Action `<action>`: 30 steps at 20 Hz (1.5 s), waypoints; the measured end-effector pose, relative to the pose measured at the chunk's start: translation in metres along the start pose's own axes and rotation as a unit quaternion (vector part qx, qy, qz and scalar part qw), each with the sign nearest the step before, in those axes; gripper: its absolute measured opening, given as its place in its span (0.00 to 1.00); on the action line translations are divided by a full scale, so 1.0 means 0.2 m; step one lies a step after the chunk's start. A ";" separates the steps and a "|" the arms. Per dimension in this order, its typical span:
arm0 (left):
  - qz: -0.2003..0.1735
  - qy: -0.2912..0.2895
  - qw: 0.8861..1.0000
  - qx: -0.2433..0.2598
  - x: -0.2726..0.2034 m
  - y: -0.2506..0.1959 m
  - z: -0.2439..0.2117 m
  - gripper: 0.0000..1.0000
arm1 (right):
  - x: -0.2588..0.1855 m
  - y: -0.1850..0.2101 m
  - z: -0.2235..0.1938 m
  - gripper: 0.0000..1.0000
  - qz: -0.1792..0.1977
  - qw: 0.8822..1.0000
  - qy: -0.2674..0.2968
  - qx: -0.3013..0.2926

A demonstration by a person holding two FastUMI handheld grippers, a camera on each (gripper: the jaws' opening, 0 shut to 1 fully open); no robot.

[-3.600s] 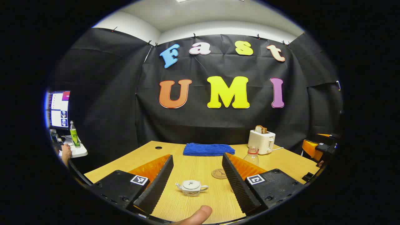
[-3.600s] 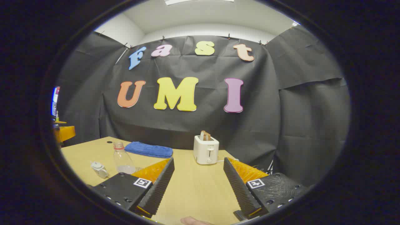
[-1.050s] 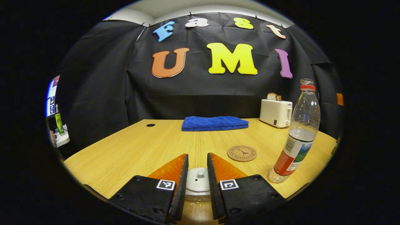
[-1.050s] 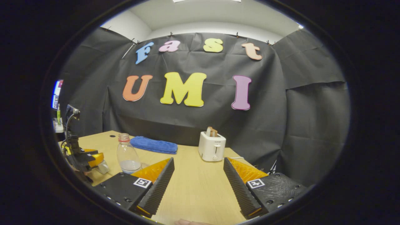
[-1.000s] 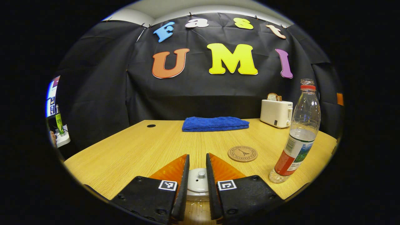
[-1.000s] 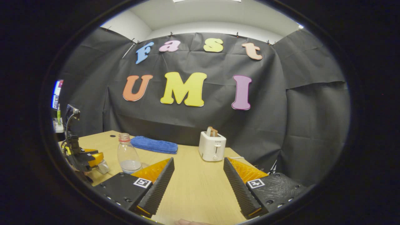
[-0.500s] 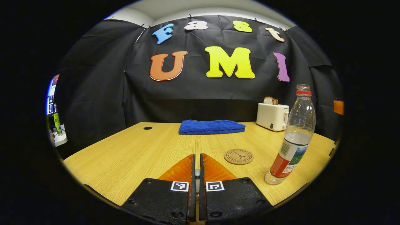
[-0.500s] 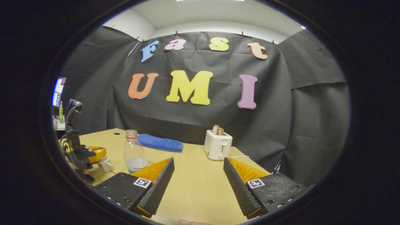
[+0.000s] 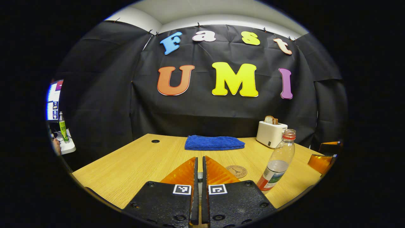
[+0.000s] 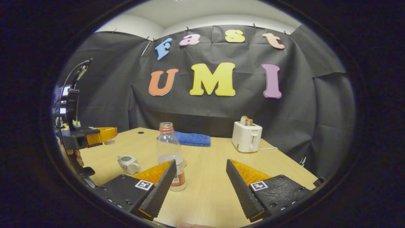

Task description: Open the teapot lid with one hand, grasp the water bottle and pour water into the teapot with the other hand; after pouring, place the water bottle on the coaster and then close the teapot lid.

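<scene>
- Wood-grain table [image 10: 208, 177]: smooth and flat.
- Clear plastic water bottle [image 10: 169, 155]: uncapped and upright, at 11 o'clock from the right gripper [image 10: 201, 186], which has drawn nearer with its ribbed fingers spread and empty.
- Left gripper [image 9: 199, 158]: clenched on the lid [image 10: 109, 142] and risen since a moment ago.
- Glazed white teapot [image 10: 128, 163]: at the bottle's 9 o'clock, now open, so pouring seems next.
- Round cork coaster [image 9: 236, 171]: bare.
</scene>
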State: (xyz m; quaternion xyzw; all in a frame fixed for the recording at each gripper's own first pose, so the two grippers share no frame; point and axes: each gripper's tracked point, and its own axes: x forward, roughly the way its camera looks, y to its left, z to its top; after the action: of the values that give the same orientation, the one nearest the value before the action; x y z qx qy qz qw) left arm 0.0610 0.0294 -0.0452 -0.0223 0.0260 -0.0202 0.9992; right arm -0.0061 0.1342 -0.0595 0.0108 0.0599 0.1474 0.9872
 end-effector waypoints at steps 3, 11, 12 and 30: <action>-0.001 0.000 1.000 -0.001 -0.11 0.02 0.10 0.06 | 0.03 0.11 -0.05 0.95 0.026 1.000 0.005 0.014; -0.003 -0.010 1.000 0.011 -0.25 0.10 0.22 0.06 | 0.22 0.27 -0.10 0.95 0.018 1.000 0.005 -0.002; -0.006 -0.006 1.000 0.008 -0.26 0.10 0.21 0.06 | 0.25 0.30 -0.11 0.95 0.019 1.000 0.006 -0.008; -0.011 0.013 0.999 0.041 -0.23 0.22 0.15 0.06 | 0.38 0.33 -0.03 0.75 -0.027 0.990 0.012 -0.134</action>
State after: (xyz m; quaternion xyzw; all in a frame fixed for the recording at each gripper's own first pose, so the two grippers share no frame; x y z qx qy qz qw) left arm 0.0189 0.0767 -0.0149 0.0183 0.0382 -0.0326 0.9986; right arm 0.0461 0.2198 -0.0714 -0.1254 0.0521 0.1270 0.9826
